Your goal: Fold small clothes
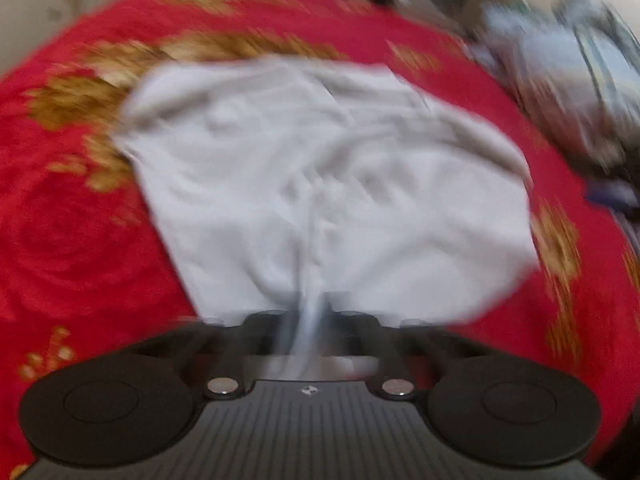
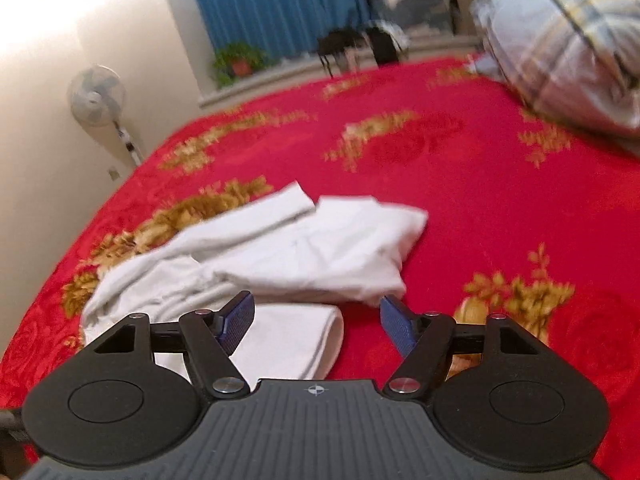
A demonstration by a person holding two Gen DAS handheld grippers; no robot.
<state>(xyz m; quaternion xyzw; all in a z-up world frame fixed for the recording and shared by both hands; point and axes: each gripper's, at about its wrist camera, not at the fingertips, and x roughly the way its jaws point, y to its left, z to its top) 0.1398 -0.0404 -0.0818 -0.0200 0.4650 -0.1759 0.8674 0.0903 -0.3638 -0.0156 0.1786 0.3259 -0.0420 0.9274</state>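
Observation:
A small white garment (image 1: 320, 184) lies spread on the red bedspread, blurred by motion in the left wrist view. My left gripper (image 1: 306, 320) is shut on the garment's near edge, and a bunch of cloth runs down between its jaws. In the right wrist view the same garment (image 2: 288, 248) lies crumpled and partly folded over itself. My right gripper (image 2: 316, 316) is open just above the near edge, with its blue fingers (image 2: 238, 320) either side of a folded flap. It holds nothing.
The red bedspread (image 2: 480, 200) with gold flowers covers the bed. A plaid pillow or bundle (image 2: 568, 44) lies at the far right. A standing fan (image 2: 96, 96), a potted plant (image 2: 238, 60) and blue curtains stand beyond the bed.

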